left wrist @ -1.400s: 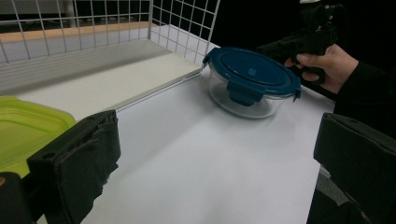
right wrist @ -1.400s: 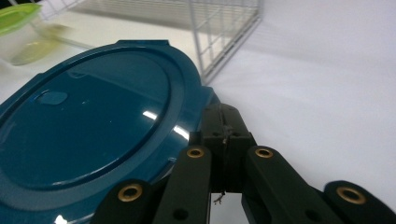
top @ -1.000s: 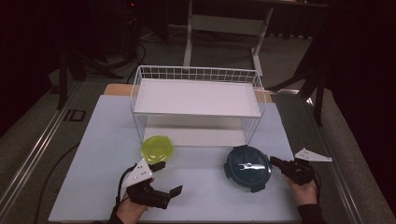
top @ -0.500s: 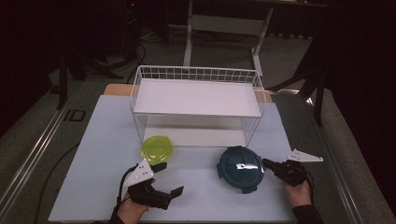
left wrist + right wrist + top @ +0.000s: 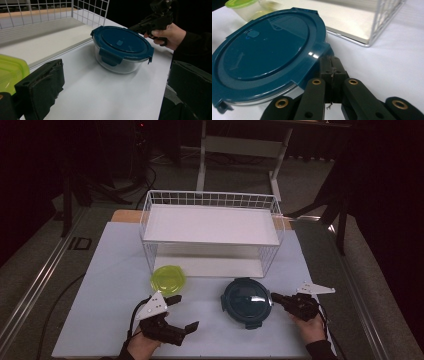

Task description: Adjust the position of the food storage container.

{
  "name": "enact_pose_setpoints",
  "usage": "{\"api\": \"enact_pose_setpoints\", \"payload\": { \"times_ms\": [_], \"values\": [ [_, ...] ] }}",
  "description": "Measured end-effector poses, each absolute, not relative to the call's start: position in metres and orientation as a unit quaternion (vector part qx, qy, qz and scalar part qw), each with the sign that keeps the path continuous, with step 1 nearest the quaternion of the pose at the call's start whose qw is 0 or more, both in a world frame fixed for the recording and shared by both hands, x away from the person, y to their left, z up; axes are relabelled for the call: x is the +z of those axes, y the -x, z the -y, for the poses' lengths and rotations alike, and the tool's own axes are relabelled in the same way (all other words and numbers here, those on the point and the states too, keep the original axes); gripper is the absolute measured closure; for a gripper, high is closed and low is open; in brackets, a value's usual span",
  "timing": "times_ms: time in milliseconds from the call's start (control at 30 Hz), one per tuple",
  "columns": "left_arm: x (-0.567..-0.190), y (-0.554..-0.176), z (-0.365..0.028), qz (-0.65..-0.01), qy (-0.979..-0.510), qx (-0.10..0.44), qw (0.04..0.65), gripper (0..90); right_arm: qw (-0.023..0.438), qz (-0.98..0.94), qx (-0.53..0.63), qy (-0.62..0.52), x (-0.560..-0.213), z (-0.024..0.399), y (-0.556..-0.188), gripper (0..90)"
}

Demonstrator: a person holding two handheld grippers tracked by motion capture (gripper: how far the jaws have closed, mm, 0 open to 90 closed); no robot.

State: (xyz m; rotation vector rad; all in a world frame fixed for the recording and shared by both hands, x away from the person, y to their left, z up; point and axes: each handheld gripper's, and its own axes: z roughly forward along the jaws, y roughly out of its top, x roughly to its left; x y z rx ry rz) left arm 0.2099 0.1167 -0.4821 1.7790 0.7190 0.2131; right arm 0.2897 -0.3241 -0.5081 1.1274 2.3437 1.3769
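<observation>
The right gripper [image 5: 278,298], jaws pressed together with nothing between them, had its tips against the right rim of the blue-lidded glass container [image 5: 247,302] at the near right of the surface [image 5: 110,270], apparently nudging it leftward. The left gripper [image 5: 181,312] hovered near left, jaws apart and empty, just beside the green-lidded container [image 5: 168,278]. Next, the push probably needed steady, low contact so the bowl slid without tipping toward the wire rack [image 5: 210,200].

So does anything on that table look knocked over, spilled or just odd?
Nothing is spilled or broken. The blue-lidded glass bowl and the green-lidded tub both sit upright with lids on. One curious detail: the right gripper, jaws shut, presses against the bowl's lid rim rather than gripping it.
</observation>
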Motion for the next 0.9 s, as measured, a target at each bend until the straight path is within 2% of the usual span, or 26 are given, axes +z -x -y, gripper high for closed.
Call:
{"api": "enact_pose_setpoints", "payload": {
  "times_ms": [400, 900],
  "values": [
    [-0.482, -0.21, -0.113, -0.301, -0.762, 0.087, 0.567, 0.5, 0.084, -0.802, 0.469, -0.361, -0.507, 0.305, -0.288, 90.0],
    [-0.482, -0.211, -0.105, -0.292, -0.765, 0.085, 0.568, 0.5, 0.065, -0.797, 0.481, -0.359, -0.507, 0.303, -0.287, 90.0]
  ]
}}
